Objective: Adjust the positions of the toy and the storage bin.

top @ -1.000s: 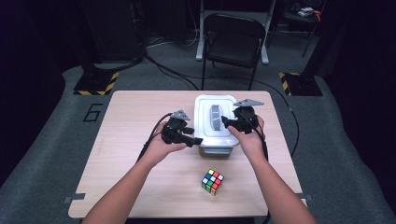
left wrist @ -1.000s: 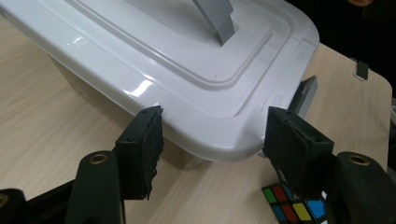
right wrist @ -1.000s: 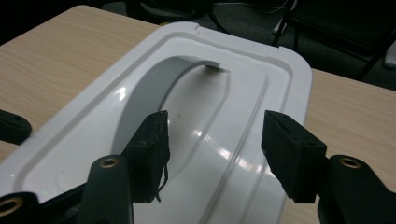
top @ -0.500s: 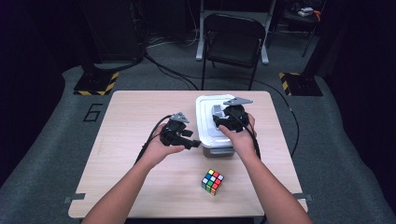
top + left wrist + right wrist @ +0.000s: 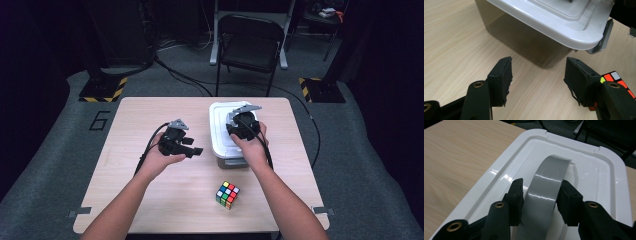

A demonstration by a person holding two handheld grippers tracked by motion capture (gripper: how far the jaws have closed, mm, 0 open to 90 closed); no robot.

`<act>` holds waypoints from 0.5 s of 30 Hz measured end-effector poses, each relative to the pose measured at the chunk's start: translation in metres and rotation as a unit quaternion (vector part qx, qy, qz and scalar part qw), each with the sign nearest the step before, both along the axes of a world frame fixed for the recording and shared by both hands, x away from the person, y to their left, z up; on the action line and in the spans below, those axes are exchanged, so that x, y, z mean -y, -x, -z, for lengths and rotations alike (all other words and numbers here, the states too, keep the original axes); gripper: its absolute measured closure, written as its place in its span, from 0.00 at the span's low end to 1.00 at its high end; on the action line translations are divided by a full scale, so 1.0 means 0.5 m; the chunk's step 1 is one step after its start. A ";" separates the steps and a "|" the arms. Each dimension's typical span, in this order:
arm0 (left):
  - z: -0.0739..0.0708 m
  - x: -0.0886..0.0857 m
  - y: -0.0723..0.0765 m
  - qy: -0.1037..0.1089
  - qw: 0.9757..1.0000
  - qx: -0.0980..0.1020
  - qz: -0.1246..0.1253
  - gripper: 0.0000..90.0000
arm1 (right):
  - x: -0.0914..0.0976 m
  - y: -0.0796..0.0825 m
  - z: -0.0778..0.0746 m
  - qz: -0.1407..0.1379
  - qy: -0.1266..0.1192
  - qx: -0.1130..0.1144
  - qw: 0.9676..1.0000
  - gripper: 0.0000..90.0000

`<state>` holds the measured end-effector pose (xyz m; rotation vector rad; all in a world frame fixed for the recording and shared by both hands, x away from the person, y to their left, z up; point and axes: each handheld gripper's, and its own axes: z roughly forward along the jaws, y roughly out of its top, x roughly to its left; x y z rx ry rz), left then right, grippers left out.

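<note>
Dark floor surrounds the desk (image 5: 150,200); the box (image 5: 220,145) sits right of centre, cube (image 5: 227,194) nearer. Left tongs (image 5: 537,80) stand apart, empty, beside the box. Right tongs (image 5: 540,202), just closing, clamp the lid handle (image 5: 546,195); lift straight up, squeezing evenly.

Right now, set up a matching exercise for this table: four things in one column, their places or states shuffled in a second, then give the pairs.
Things
1. grey arched handle
2. multicoloured puzzle cube
3. left gripper
4. grey side latch

Places or states
A. jaws apart over bare wood, nothing between them
B. hanging at a corner of the white plastic lid
C. between the right gripper pads, on top of the lid
D. alone on the light wooden table, nearer the person than the translucent box

Pairs: 1-C, 2-D, 3-A, 4-B
</note>
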<state>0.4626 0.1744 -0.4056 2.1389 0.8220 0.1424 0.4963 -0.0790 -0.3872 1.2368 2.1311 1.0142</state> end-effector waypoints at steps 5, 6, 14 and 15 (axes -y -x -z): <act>-0.001 -0.009 -0.001 0.000 1.000 0.002 -0.006 0.43 | 0.012 -0.003 0.001 -0.018 -0.027 -0.024 0.999 0.70; -0.001 -0.010 -0.001 -0.002 1.000 0.002 -0.008 0.43 | 0.012 -0.003 0.001 -0.018 -0.027 -0.024 0.999 0.70; -0.007 -0.020 -0.003 0.002 1.000 0.005 -0.015 0.43 | 0.011 0.006 0.000 -0.071 -0.041 -0.045 0.996 0.74; -0.009 -0.023 -0.004 0.000 1.000 0.008 -0.017 0.44 | 0.011 0.007 0.000 -0.078 -0.040 -0.045 0.995 0.74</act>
